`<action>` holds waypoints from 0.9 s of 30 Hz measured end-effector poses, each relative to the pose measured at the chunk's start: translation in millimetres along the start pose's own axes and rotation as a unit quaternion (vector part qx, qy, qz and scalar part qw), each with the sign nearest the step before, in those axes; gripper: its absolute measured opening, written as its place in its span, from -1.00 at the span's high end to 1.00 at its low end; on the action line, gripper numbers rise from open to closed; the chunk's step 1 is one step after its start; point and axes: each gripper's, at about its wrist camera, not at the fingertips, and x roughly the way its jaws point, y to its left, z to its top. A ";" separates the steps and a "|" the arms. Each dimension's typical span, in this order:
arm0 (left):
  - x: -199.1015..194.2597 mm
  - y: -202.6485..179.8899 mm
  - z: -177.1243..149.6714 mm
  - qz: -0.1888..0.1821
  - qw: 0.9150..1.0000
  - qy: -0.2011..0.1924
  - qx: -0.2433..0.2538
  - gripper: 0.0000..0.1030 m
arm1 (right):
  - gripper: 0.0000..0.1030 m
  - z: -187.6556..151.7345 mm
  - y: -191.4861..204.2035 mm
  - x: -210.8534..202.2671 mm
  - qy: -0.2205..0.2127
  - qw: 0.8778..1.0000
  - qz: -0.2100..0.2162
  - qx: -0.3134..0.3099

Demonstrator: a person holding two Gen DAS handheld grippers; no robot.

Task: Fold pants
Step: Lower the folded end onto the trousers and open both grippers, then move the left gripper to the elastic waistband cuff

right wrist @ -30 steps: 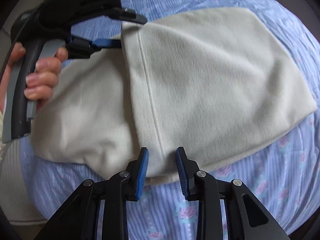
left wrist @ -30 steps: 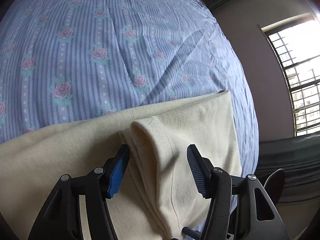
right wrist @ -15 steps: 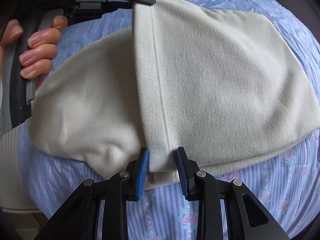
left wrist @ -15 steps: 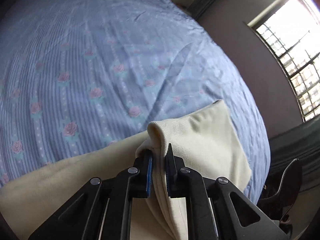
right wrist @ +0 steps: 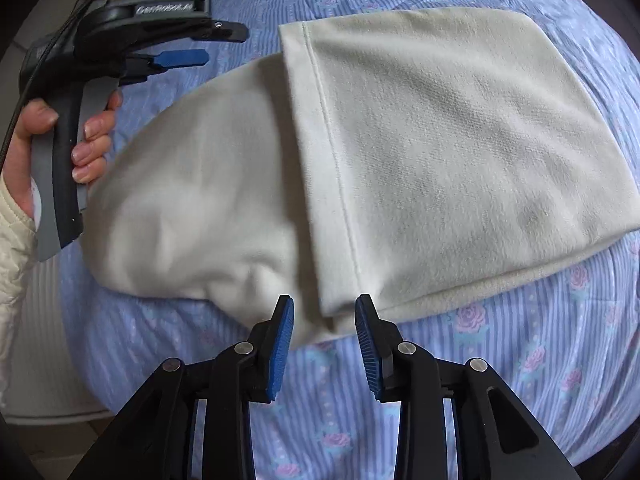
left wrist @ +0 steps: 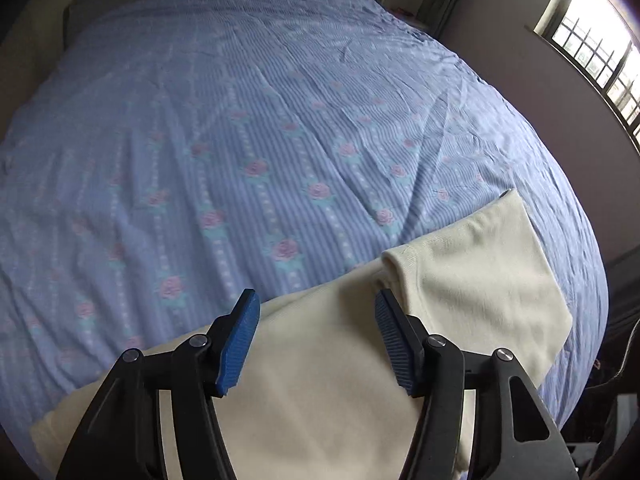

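Observation:
The cream pants [right wrist: 440, 152] lie folded on the bed, a hemmed top layer over a lower layer that sticks out to the left. They also show in the left wrist view [left wrist: 472, 288]. My right gripper [right wrist: 325, 334] is open, its blue pads either side of the near hem corner. My left gripper [left wrist: 316, 342] is open above the lower layer, the folded hem edge just past its right pad. It shows from the side in the right wrist view [right wrist: 188, 46], off the far left of the hem, held by a hand.
The bed has a blue striped sheet with pink roses [left wrist: 260, 120]. A barred window [left wrist: 600, 36] and a wall are at the right. The bed's near edge and a pale ribbed surface [right wrist: 40, 320] lie at lower left in the right wrist view.
Both grippers have opened and let go of the hem. The top layer now lies flat on the lower layer. The left gripper has pulled back off the fold.

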 end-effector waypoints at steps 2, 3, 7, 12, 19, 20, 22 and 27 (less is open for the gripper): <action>-33.1 11.5 -16.5 0.017 1.000 -0.021 0.003 -0.33 | 0.30 -6.3 6.7 -21.3 -0.015 1.000 0.003 0.003; -49.2 18.8 -26.6 0.023 0.999 -0.028 -0.002 -0.38 | 0.17 -8.9 11.4 -32.5 -0.024 1.000 -0.002 -0.002; -106.5 53.5 -70.9 0.042 0.997 -0.044 -0.051 -0.51 | -0.11 -10.1 29.8 -75.0 -0.063 0.998 -0.015 -0.025; -156.7 96.2 -139.2 0.067 0.988 -0.045 -0.129 -0.67 | -0.31 -5.4 74.5 -102.4 -0.088 0.992 -0.020 -0.083; -169.4 147.7 -243.2 0.043 0.958 -0.027 -0.281 -0.71 | -0.37 -4.9 141.6 -91.5 -0.062 0.983 0.002 -0.173; -166.5 153.2 -254.6 0.032 0.953 -0.029 -0.301 -0.71 | -0.37 -4.4 149.5 -85.3 -0.053 0.982 0.004 -0.180; -158.0 164.1 -273.5 0.012 0.941 -0.033 -0.335 -0.71 | -0.37 -4.0 163.2 -73.1 -0.040 0.981 0.011 -0.191; -125.8 189.0 -289.7 -0.034 0.918 -0.040 -0.393 -0.71 | -0.37 2.5 192.1 -35.8 -0.020 0.974 -0.003 -0.225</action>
